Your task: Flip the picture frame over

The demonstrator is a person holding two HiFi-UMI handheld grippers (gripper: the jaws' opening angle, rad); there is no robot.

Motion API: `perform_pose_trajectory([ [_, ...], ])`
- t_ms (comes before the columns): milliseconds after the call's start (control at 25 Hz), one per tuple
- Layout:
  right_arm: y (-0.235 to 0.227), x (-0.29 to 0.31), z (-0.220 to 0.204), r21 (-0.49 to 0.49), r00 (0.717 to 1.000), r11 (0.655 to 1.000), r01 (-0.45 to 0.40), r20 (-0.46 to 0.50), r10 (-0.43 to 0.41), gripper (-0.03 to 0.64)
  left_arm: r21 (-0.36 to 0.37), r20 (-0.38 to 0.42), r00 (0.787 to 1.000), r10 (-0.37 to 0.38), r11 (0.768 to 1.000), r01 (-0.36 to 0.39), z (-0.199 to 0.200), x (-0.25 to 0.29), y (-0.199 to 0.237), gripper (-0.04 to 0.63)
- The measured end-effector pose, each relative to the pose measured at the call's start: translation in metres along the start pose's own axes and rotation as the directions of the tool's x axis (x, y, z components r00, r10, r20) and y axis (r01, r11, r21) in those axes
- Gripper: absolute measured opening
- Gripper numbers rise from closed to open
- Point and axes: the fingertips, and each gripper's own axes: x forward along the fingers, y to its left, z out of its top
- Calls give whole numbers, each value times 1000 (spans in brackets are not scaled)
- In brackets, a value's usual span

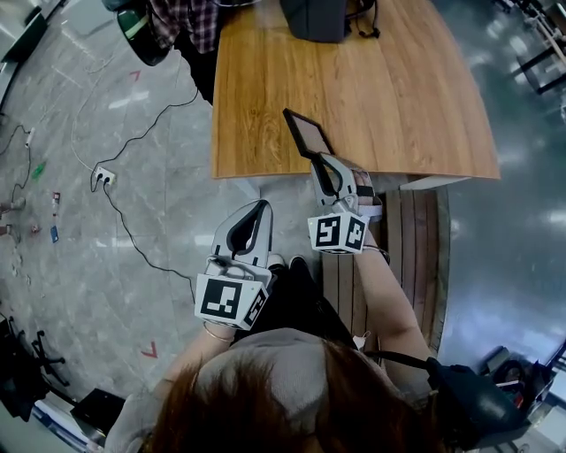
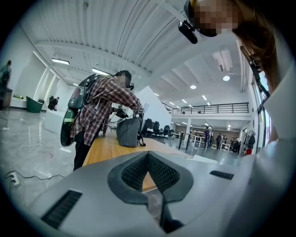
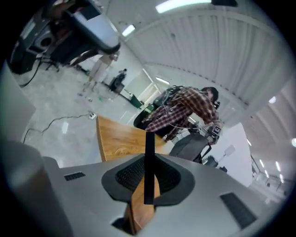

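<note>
Above the counter's [image 1: 398, 97] near edge, the dark-rimmed picture frame [image 1: 308, 133] stands tilted, clenched edge-on in the raised right tool [image 1: 320, 161]; the left tool [image 1: 262, 208] is closed, empty.

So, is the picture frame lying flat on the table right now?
No, the right tongs grip the picture frame by its edge, and it stands tilted up at the near edge of the table.

A wooden table [image 1: 354, 88] stands on a grey stone floor [image 1: 80, 115]. Left of the table, a black cable [image 1: 133, 239] runs to a white power strip [image 1: 103, 177]. A dark bag [image 1: 314, 18] sits at the table's far end, where a person in a plaid shirt [image 2: 99, 106] leans. Above the table spans a white ribbed ceiling [image 2: 115, 32].
</note>
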Motion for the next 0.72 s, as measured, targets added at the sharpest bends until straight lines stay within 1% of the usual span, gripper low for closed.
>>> perform_pose_trajectory([
  [80,11,2,1,-118,999,992,-34,1,34,80,-4,-1,1000,4,1000,-4,-1,0,1,6],
  [160,21,4,-1,-191,998,980,-58,-9,57,80,-9,-3,1000,8,1000,-8,-3,0,2,6],
  [320,35,7,-2,-221,997,973,-72,-34,66,80,-7,-6,1000,10,1000,-10,-3,1,3,6],
  [400,42,10,-3,-258,996,963,-80,-56,68,80,-5,-7,1000,12,1000,-13,-4,2,4,6],
  [560,60,16,-8,-390,989,911,-132,-108,98,80,-7,-11,1000,19,1000,-19,-7,2,6,6],
  [640,67,18,-9,-429,987,891,-151,-114,113,80,-7,-14,1000,20,1000,-20,-8,2,7,6],
  [720,70,20,-13,-443,985,882,-163,-122,121,80,-5,-16,1000,22,1000,-22,-8,2,7,6],
])
